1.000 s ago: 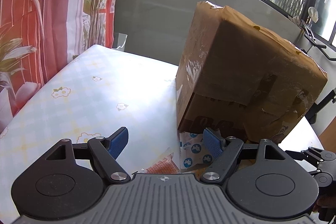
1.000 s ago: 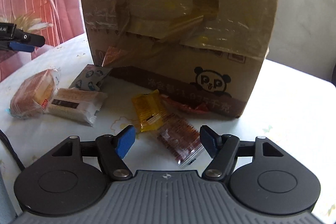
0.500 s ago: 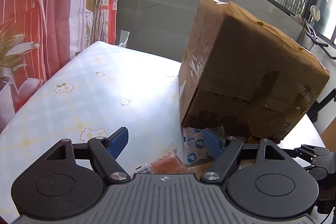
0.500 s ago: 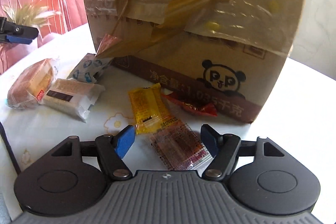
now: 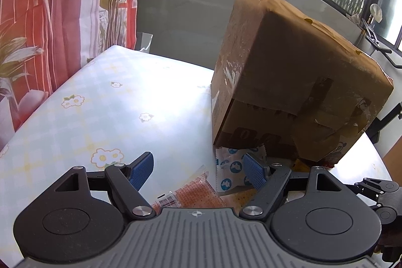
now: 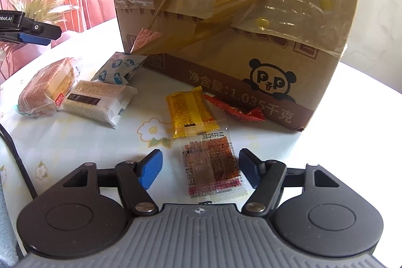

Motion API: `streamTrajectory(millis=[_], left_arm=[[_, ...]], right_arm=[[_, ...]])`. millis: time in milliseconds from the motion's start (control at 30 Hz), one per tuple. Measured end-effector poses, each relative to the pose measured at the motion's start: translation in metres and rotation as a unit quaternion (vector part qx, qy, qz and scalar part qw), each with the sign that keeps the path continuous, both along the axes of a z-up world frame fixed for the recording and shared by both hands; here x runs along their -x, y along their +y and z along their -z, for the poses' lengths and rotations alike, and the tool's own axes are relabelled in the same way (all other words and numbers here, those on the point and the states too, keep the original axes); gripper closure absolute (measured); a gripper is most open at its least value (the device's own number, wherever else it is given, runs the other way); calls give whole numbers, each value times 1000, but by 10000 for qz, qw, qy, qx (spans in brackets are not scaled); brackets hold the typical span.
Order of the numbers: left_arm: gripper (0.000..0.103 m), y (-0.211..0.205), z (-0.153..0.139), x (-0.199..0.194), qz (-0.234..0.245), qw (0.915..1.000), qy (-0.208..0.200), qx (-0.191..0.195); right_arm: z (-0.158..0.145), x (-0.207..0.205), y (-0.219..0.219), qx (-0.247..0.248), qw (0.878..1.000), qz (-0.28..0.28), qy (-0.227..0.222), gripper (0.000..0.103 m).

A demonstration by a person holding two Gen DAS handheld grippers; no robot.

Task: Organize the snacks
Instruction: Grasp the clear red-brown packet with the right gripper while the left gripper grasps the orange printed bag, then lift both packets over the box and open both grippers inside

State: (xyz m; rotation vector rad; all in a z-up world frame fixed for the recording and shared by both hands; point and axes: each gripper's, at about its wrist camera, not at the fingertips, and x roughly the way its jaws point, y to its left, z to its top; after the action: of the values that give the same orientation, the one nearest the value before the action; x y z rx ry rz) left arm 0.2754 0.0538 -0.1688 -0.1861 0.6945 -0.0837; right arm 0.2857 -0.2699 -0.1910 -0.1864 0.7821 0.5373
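My right gripper point(image 6: 199, 168) hangs low over the table, its jaws closing around a clear packet of reddish-brown snack point(image 6: 209, 165); the blue pads stand a little off its sides. A yellow packet point(image 6: 188, 109) overlaps its far end, with a red wrapper point(image 6: 236, 111) beside it. Further left lie a blue-and-white sachet point(image 6: 120, 67), a white cracker pack point(image 6: 98, 102) and a wrapped cake point(image 6: 45, 89). My left gripper point(image 5: 198, 173) hovers open, nothing between its pads, above an orange packet point(image 5: 196, 195) and the sachet point(image 5: 228, 167).
A large taped cardboard box point(image 6: 238, 16) with a panda logo stands just behind the snacks and fills the far side; it is also in the left wrist view, box point(image 5: 289, 82). The flowered tablecloth point(image 5: 113, 104) stretches left toward a red curtain point(image 5: 62, 4).
The right gripper has come forward and lower over the clear packet, and its jaws have narrowed around it. The left gripper has hardly moved and stays open.
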Motion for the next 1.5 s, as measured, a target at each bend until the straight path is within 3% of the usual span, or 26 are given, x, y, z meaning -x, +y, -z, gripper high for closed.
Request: streamTrajectory(millis=[100, 200, 500, 767, 1000, 1100, 1167, 1500], left_arm=[[23, 0, 2, 1, -18, 10000, 50, -5], [23, 0, 3, 3, -68, 9999, 96, 51], [23, 1, 20, 15, -379, 9968, 590, 372], [13, -22, 26, 23, -591, 9949, 682, -456], [12, -4, 44, 18, -846, 9896, 1157, -122], [14, -1, 45, 20, -834, 9902, 1122, -24], [23, -3, 43, 23, -728, 9923, 1006, -40], [26, -12, 27, 33, -678, 9958, 612, -70]], right_arm=[[1, 4, -1, -78, 9997, 217, -53, 55], [1, 8, -3, -214, 9989, 402, -74, 58], [6, 23, -14, -770, 9931, 854, -229, 60], [5, 24, -15, -848, 9927, 819, -261, 60], [5, 25, -16, -865, 9928, 794, -249, 60], [5, 24, -16, -852, 9929, 797, -245, 60], [5, 24, -15, -844, 9929, 797, -246, 60], [5, 28, -21, -1046, 9905, 831, -328, 60]])
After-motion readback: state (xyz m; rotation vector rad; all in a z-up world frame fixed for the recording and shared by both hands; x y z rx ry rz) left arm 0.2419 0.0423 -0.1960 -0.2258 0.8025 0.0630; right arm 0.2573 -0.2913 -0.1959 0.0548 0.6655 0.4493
